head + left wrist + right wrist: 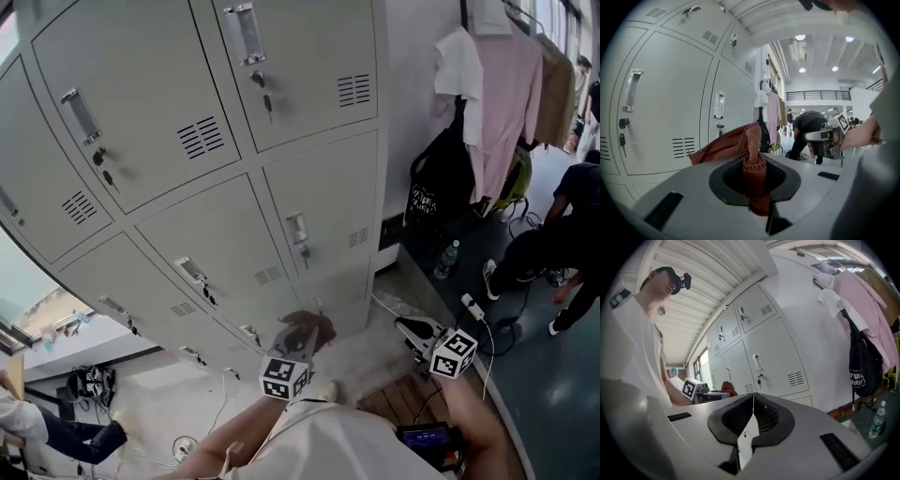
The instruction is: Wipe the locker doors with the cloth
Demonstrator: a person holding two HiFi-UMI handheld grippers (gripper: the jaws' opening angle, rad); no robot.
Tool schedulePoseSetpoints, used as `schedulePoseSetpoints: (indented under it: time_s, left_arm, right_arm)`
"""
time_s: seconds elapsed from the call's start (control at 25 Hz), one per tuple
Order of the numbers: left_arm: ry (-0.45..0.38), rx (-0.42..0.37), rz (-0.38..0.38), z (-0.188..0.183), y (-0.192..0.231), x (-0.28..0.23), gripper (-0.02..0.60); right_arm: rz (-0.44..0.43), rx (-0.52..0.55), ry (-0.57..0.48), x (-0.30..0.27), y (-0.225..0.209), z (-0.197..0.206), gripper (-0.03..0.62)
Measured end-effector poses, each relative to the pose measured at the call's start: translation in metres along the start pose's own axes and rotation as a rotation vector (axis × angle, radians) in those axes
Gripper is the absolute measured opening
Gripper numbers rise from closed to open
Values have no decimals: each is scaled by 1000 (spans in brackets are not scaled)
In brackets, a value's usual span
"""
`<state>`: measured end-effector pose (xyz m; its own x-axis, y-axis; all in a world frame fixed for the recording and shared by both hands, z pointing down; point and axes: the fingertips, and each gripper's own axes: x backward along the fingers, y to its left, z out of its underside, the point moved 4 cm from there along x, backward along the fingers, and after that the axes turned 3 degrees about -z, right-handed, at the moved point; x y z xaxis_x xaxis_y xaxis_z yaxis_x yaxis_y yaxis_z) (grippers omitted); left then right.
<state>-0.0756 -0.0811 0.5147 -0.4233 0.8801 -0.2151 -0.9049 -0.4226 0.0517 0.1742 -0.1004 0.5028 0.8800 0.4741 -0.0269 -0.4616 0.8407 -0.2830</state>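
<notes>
Low in front of the bank of grey lockers [187,94], the left gripper [296,352] is clamped on a reddish-brown cloth [306,332]. Its own view shows the cloth [751,164] pinched upright between the jaws, with a loose fold flopping to the left toward a locker door [670,93]. From the head view the cloth hangs close to the lowest row of doors, but no view settles whether it touches the metal.

The right gripper [412,330] is held off to the right of the left one, near the end of the locker bank. In its own view the right gripper [753,397] has its jaws pressed together with nothing between them. The same view shows the left gripper [701,392] and a bit of the cloth [727,389] off to the left, with locker doors [773,357] behind. Each door has a handle, a lock with a key and a small vent.

To the right of the lockers a white shirt [459,66] and a pink shirt [511,94] hang on the wall, with a black bag [441,187] below them and a bottle [447,260] standing on the floor nearby. A person [562,234] bends over at the right edge.
</notes>
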Motion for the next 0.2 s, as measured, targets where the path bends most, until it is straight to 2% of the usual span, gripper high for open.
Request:
schedulePoseSetpoints:
  time_s: [0.2]
  left_arm:
    - [1, -1, 0, -3, 4, -3, 41]
  right_arm:
    - [-5, 2, -4, -4, -1, 1, 17]
